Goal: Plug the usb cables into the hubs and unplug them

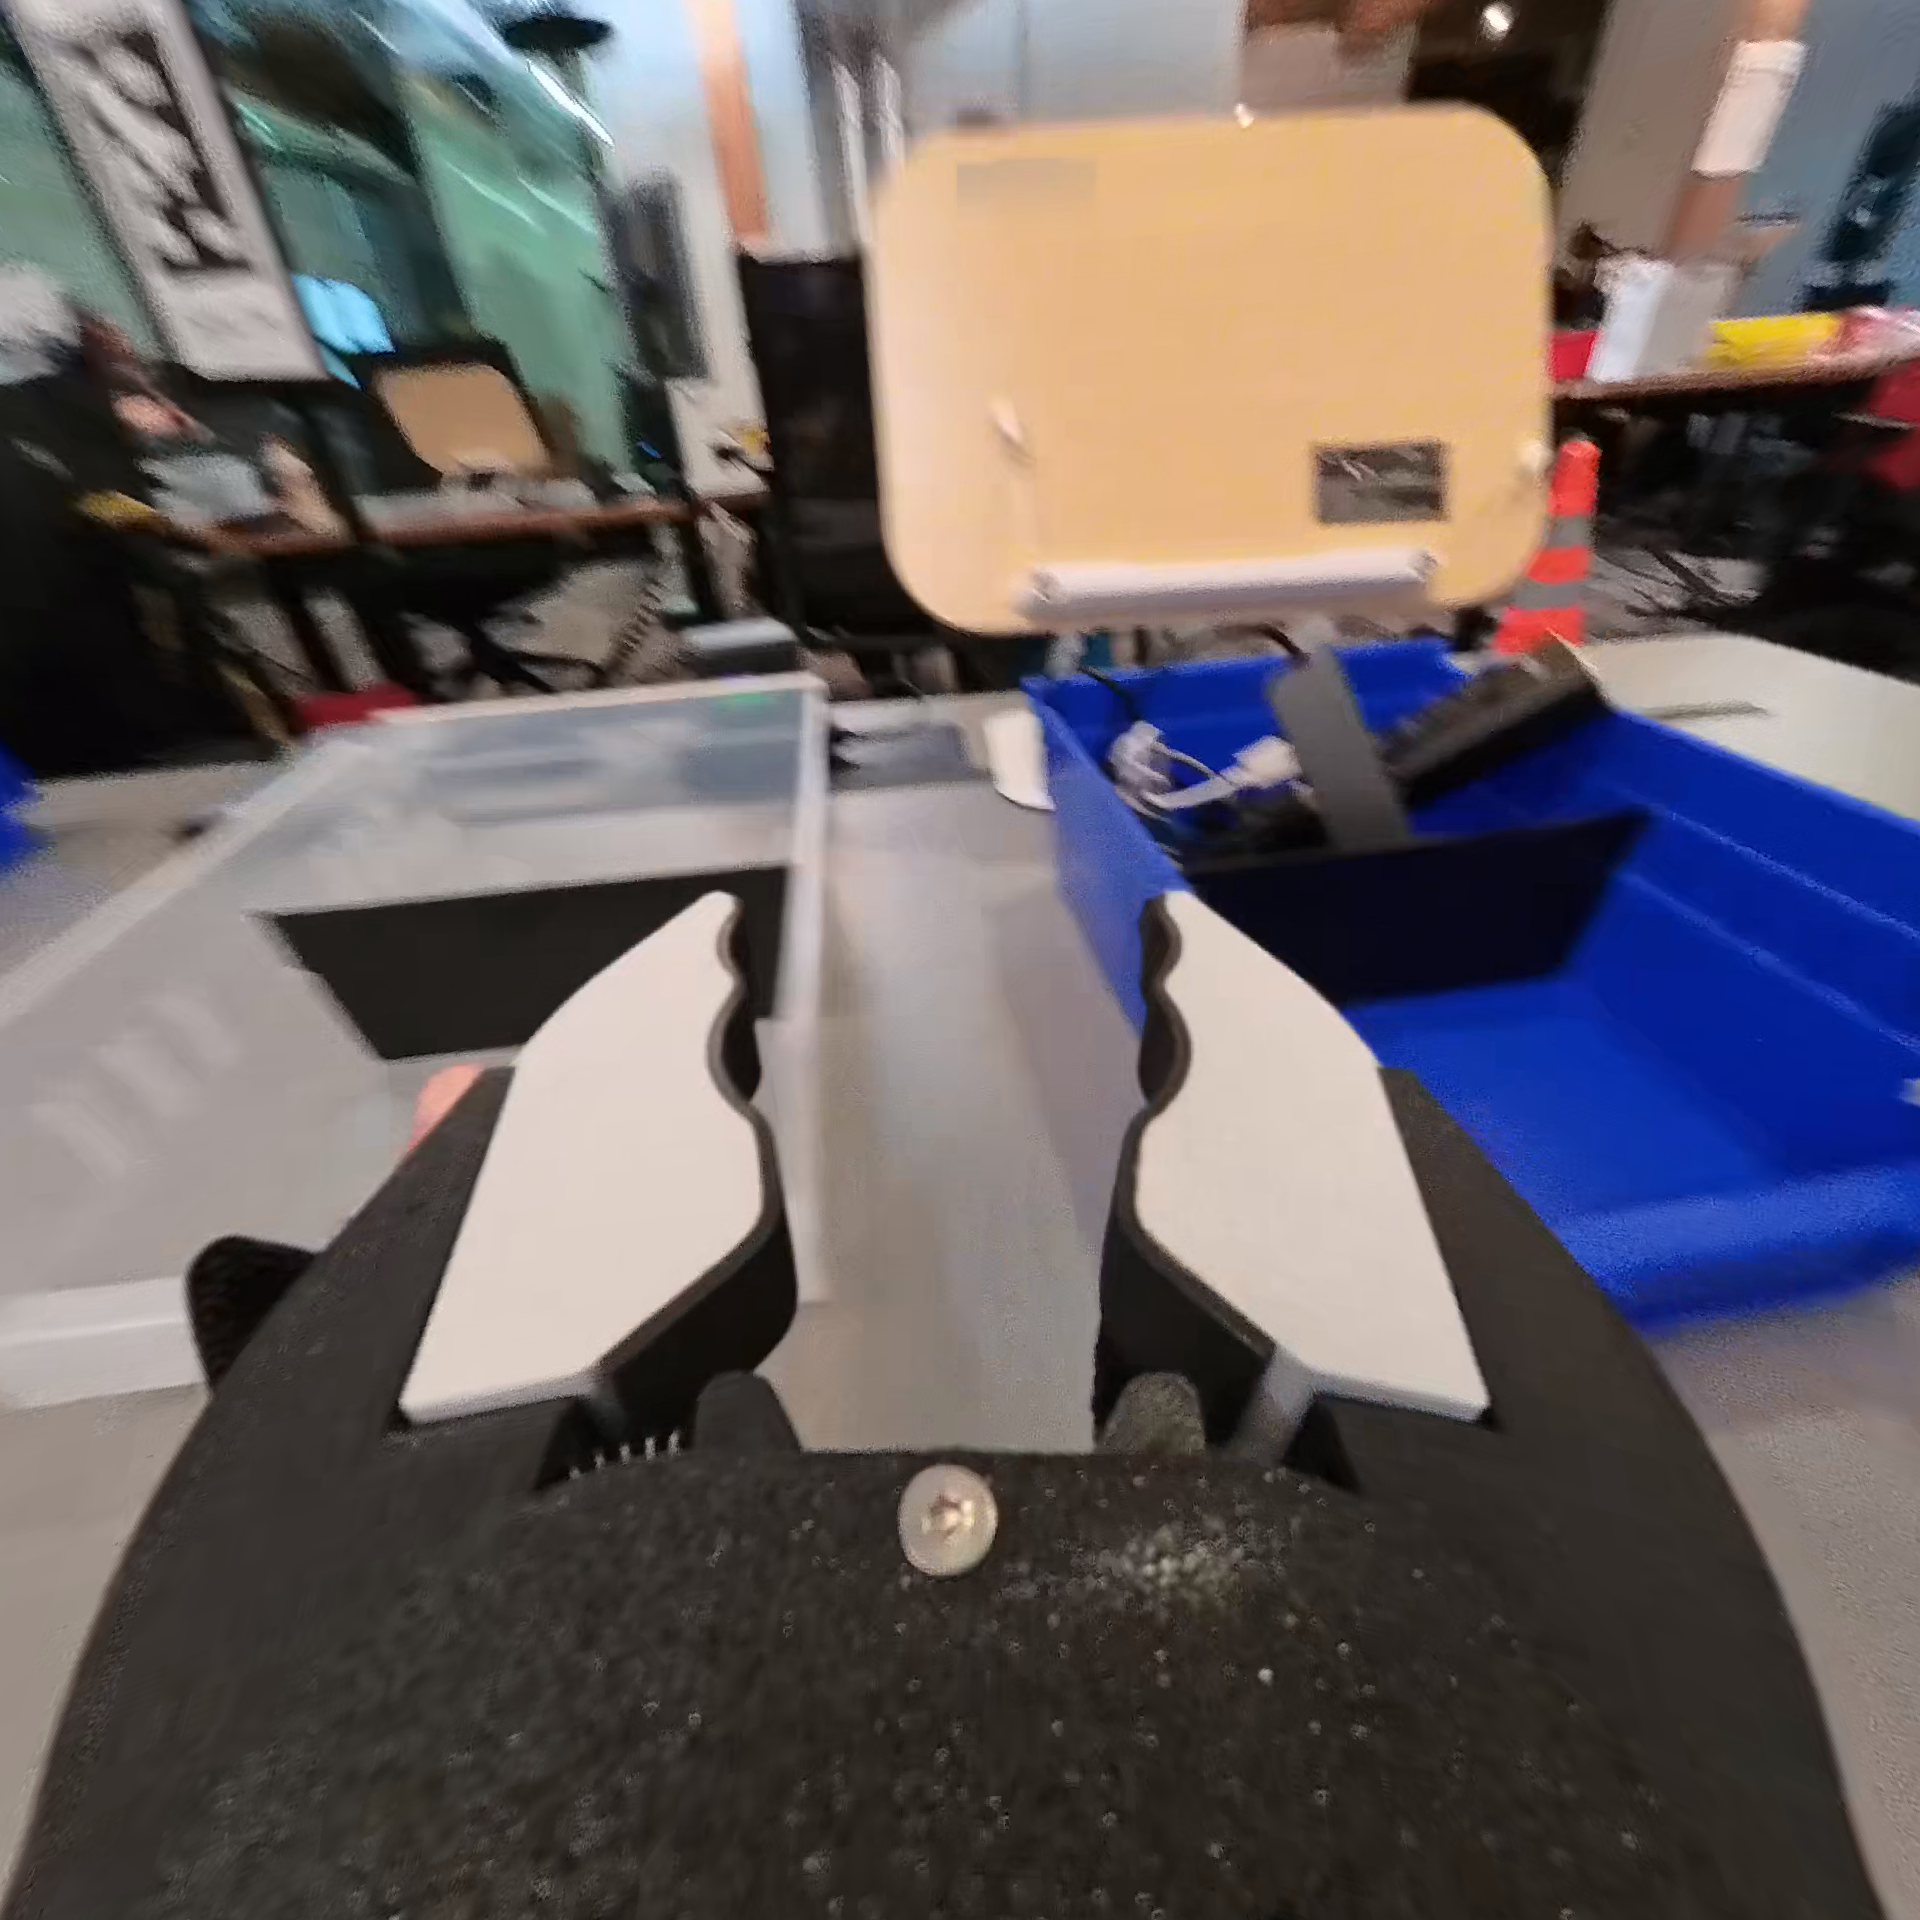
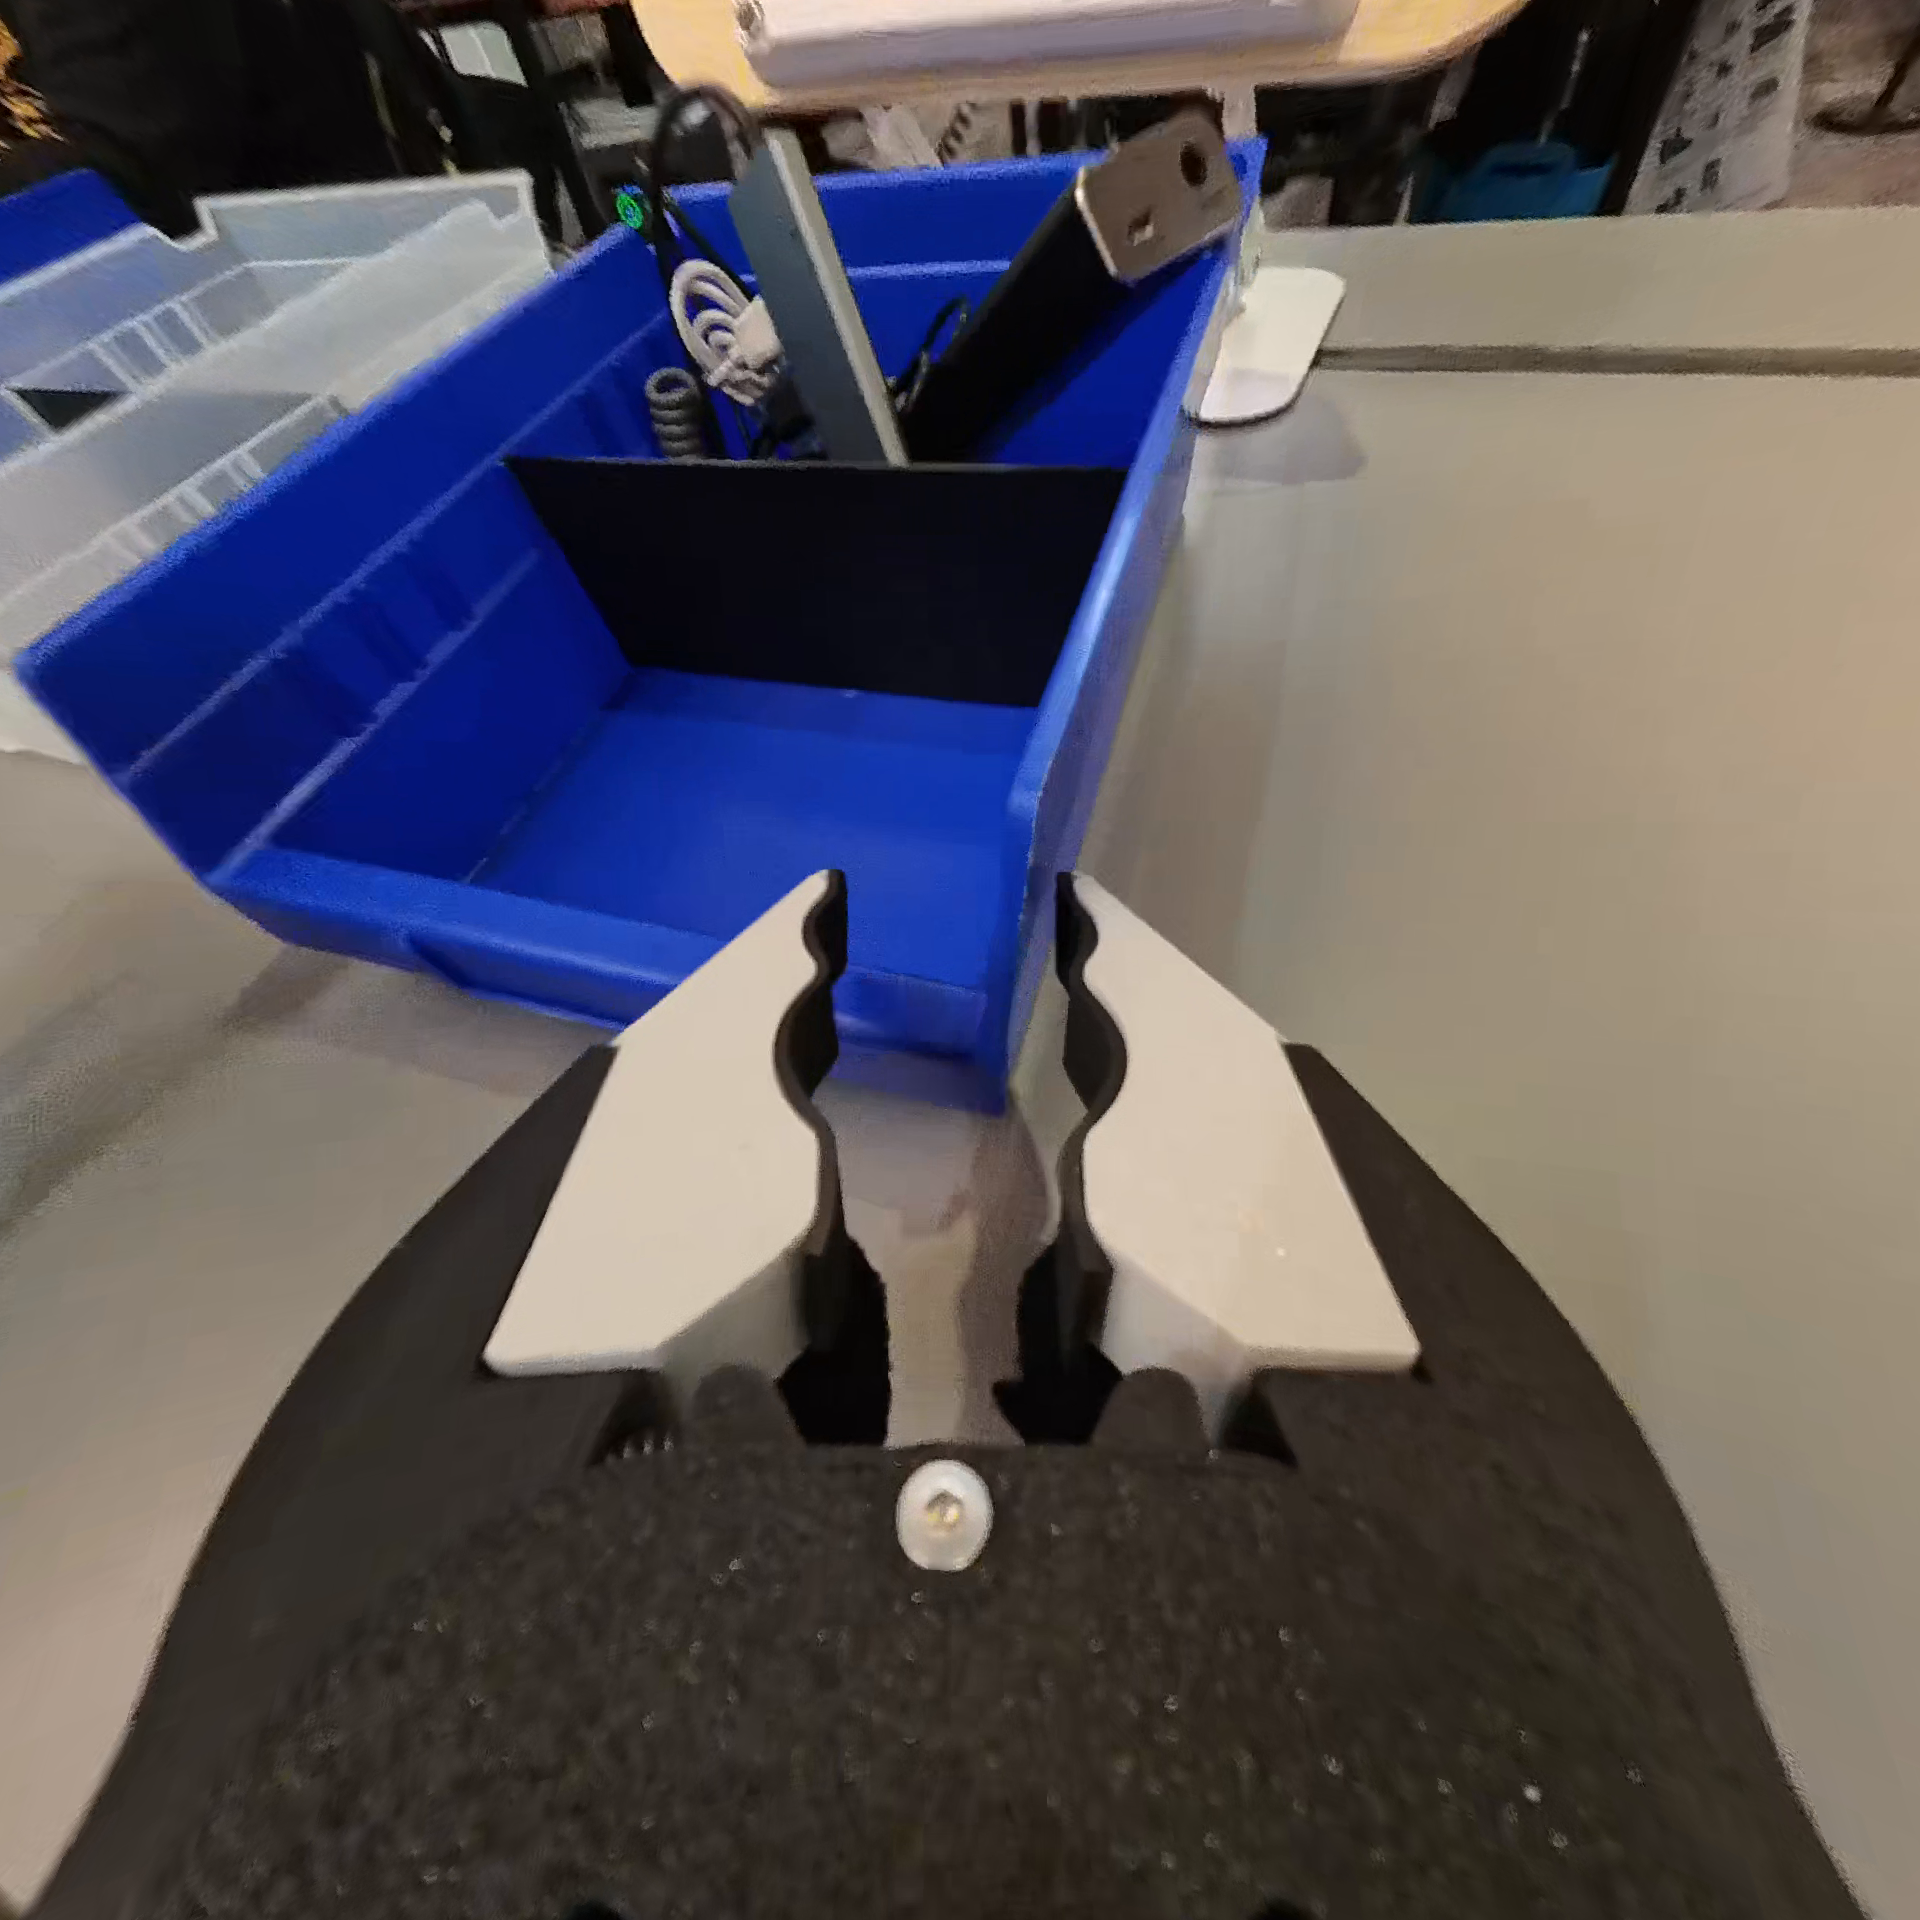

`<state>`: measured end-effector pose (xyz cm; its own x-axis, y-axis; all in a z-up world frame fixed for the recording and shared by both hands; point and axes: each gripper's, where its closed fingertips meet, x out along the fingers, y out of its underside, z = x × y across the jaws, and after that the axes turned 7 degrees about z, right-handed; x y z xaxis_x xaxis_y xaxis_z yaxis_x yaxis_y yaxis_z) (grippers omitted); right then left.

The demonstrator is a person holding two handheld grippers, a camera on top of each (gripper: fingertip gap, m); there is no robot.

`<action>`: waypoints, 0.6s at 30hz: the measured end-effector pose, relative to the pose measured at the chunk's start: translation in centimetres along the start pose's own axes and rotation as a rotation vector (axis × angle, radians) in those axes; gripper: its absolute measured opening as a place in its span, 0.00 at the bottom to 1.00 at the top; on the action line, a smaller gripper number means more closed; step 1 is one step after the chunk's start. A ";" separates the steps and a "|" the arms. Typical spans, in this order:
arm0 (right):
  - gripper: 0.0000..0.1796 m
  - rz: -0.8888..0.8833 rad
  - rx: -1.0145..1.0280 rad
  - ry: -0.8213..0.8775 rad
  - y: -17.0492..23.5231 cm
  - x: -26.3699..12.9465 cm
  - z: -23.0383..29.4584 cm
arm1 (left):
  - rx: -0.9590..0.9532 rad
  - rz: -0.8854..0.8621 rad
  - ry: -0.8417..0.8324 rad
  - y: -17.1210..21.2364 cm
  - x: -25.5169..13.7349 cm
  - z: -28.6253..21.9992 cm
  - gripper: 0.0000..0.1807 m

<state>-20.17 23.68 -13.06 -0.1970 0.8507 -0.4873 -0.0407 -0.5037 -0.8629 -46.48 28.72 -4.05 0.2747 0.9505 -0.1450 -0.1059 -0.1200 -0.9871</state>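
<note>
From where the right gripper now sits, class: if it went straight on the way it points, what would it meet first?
Probably the blue bin: the open right gripper points at its low front wall near the right-hand corner. It might pass over into the empty front compartment; depth is unclear.

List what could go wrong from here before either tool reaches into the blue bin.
1. The hubs and cables sit behind the dark divider, leaning and tangled; pulling one cable could drag the rest along.
2. The white stand rises right beside the blue bin; a reaching right tool could knock it.
3. The left tool sits between the clear organiser and the bin, so a sideways swing may bump either.
</note>
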 end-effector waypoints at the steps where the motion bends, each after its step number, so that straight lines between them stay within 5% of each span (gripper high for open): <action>1: 0.22 -0.021 -0.017 -0.007 -0.3 -0.7 0.0 | 0.009 -0.014 -0.050 -0.5 -0.5 2.4 0.40; 9: 0.20 -0.135 -0.086 0.030 -2.7 -3.3 -1.3 | -0.317 0.136 -0.246 5.9 -5.0 23.4 0.23; 16: 0.18 -0.116 -0.059 -0.008 -2.0 -3.9 -1.2 | -0.242 0.313 -0.035 8.9 -1.4 24.7 0.29; 18: 0.18 -0.118 -0.069 -0.020 -1.9 -4.3 -0.8 | -0.216 0.291 -0.101 8.8 -0.1 25.5 0.21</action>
<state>-18.43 21.08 -9.38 -0.2139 0.9002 -0.3793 0.0029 -0.3877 -0.9218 -71.78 34.91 -10.99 0.1659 0.8901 -0.4244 0.0413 -0.4363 -0.8989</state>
